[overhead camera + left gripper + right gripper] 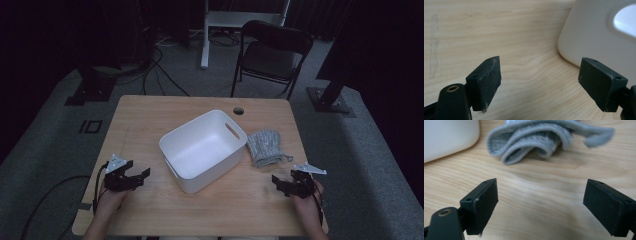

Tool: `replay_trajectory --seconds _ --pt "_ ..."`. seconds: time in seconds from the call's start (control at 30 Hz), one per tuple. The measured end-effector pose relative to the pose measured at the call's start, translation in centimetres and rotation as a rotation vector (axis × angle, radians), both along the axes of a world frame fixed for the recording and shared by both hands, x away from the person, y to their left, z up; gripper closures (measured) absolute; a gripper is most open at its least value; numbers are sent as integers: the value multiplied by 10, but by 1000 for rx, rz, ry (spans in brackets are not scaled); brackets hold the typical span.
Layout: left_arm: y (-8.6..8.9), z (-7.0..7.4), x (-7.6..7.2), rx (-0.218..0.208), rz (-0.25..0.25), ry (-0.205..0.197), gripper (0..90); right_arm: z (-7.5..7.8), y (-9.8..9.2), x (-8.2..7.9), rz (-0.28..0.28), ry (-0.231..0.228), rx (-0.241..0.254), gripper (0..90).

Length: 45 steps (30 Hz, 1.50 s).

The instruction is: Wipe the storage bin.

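A white plastic bin (204,148) with cut-out handles stands empty in the middle of the wooden table (150,115). A folded grey knitted cloth (265,146) lies just right of it. My left gripper (139,176) rests low over the table at the front left, open, with only bare wood between its jaws; the bin's corner (599,37) is just ahead on the right. My right gripper (278,182) hovers at the front right, open and empty, a short way in front of the grey cloth (536,140).
The table has a round cable hole (238,110) near its far edge. A black folding chair (272,52) and a white stand (206,35) sit behind the table. Cables trail off the table's left side.
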<state>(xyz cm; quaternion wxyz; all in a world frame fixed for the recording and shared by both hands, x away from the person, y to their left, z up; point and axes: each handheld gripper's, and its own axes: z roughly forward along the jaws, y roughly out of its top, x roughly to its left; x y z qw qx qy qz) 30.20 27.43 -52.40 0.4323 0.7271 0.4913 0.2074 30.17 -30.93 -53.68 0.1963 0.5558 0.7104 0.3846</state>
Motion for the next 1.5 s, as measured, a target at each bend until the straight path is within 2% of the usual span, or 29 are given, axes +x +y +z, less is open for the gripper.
replay_trajectory --seconds 0.17,0.3,0.43,0.5,0.57,0.63,0.7,0.77,0.83,0.9,1.03,1.3,1.5 --pt "-1 -6 -1 23 12 27 183 -6 -7 -10 -48 22 -8 119" --pt "0 -11 0 39 64 45 166 -12 -8 -17 -76 37 -37 106" --pt "1 -19 2 85 104 71 151 -17 -9 -16 -117 48 -40 106" --pt "3 -22 3 92 123 78 151 -19 -9 -15 -145 41 -55 106" --pt "5 -25 4 91 143 97 151 -19 -9 -13 -165 40 -50 106" --pt "5 -27 5 115 163 112 151 -20 -8 -12 -185 34 -79 106" --pt "6 -27 5 130 187 97 151 -21 -6 -11 -209 27 -102 106" --pt "7 -27 6 144 209 113 151 -23 -4 -10 -237 23 -141 104" --pt "8 -28 6 141 234 114 151 -23 -3 -9 -253 25 -138 104" --pt "8 -27 5 167 255 111 151 -23 -2 -9 -255 25 -139 104" --pt "6 -28 6 191 265 124 151 -23 -2 -9 -256 26 -137 104" --pt "6 -28 5 188 294 129 138 -23 -3 -9 -251 25 -137 104" --pt "5 -29 6 188 291 138 92 -23 -3 -9 -253 25 -136 106"
